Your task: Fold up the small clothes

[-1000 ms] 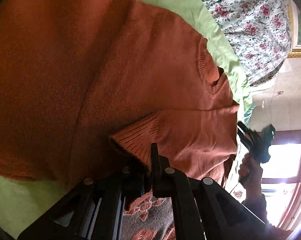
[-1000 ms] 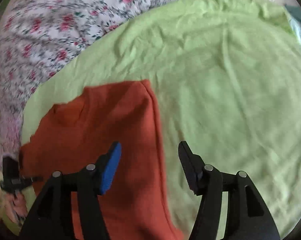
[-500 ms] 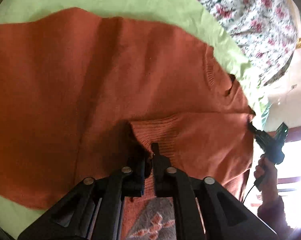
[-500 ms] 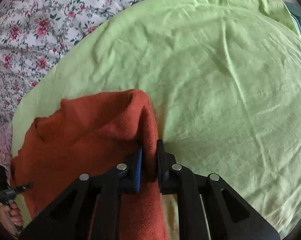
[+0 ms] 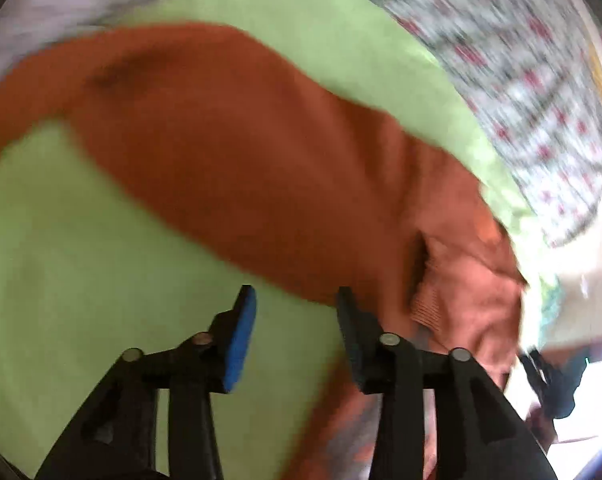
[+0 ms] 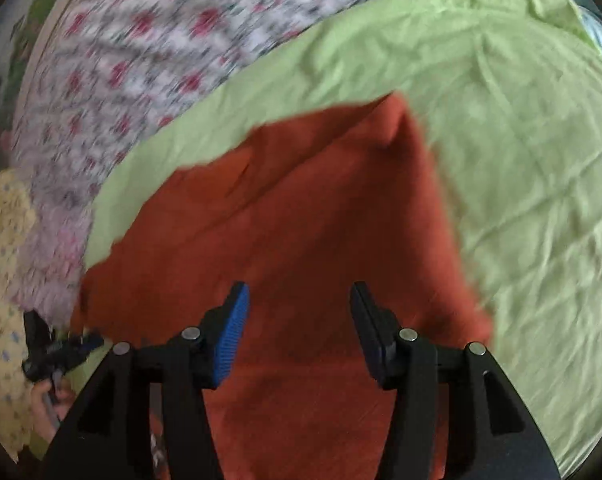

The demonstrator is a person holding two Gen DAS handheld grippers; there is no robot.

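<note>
I see my left gripper point(image 5: 295, 300) with its jaws opening and nothing between them; only the light green cotton sheet point(image 5: 81, 248) shows through the gap, and the rust-orange knitted sweater point(image 5: 261, 152) lies just beyond the fingertips without touching the pads. The picture is blurred, but I can make out the sweater stretching in a band across the sheet, with a ribbed cuff point(image 5: 429, 304) folded over at the right end beside my right-hand finger. My right gripper point(image 6: 299, 300) also has its jaws opening, roughly half apart, and they clasp nothing: the sweater lies flat on the sheet under and ahead of them, one corner pointing away from me. A white bedcover with pink flowers point(image 6: 173, 48) lies beyond the sheet's far edge. At the lower left of the right wrist view I see the other gripper in a hand point(image 6: 47, 400).
</note>
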